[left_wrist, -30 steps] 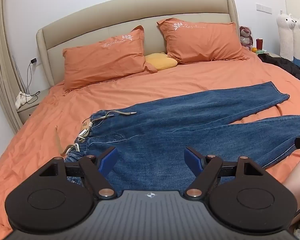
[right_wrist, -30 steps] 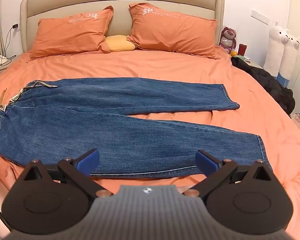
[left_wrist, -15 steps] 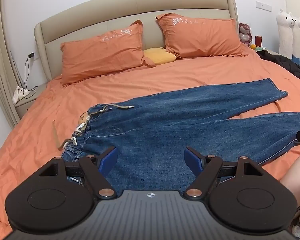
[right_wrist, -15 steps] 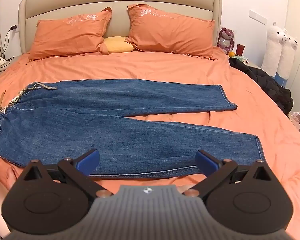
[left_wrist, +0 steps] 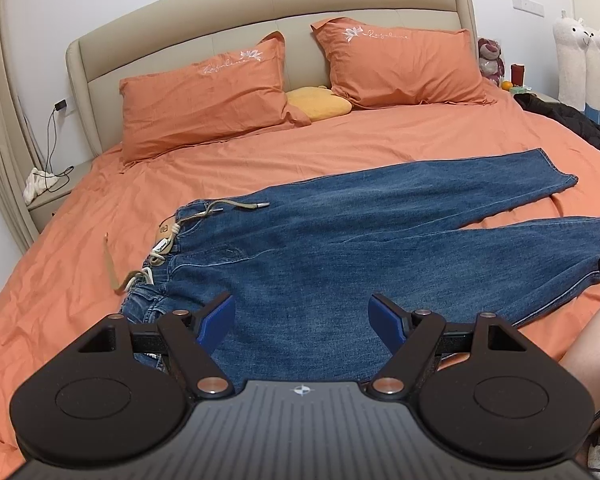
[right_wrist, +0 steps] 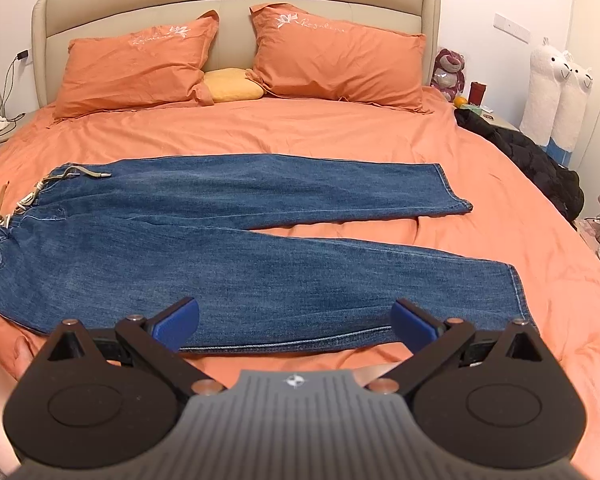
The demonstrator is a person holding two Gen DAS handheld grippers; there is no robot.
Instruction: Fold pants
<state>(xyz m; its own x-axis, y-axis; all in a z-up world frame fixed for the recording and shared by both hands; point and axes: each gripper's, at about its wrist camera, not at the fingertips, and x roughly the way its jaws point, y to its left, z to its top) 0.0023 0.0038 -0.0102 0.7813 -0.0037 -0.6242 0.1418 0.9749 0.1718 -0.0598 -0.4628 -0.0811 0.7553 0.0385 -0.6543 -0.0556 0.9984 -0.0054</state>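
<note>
Blue jeans lie flat on the orange bed, waistband with a beige drawstring to the left, both legs spread out to the right. My left gripper hovers open above the hip area near the waistband. My right gripper hovers open over the near leg's lower seam, about mid-length. Neither gripper holds anything. The far leg's hem and the near leg's hem lie apart from each other.
Two orange pillows and a yellow cushion lean on the beige headboard. A black garment lies at the bed's right edge. Alpaca plush toys stand right. A person's bare leg is near the front edge.
Both grippers have drawn back and risen slightly, so the bed shows lower and farther in both views. The jeans have not moved. Both grippers stay open.
</note>
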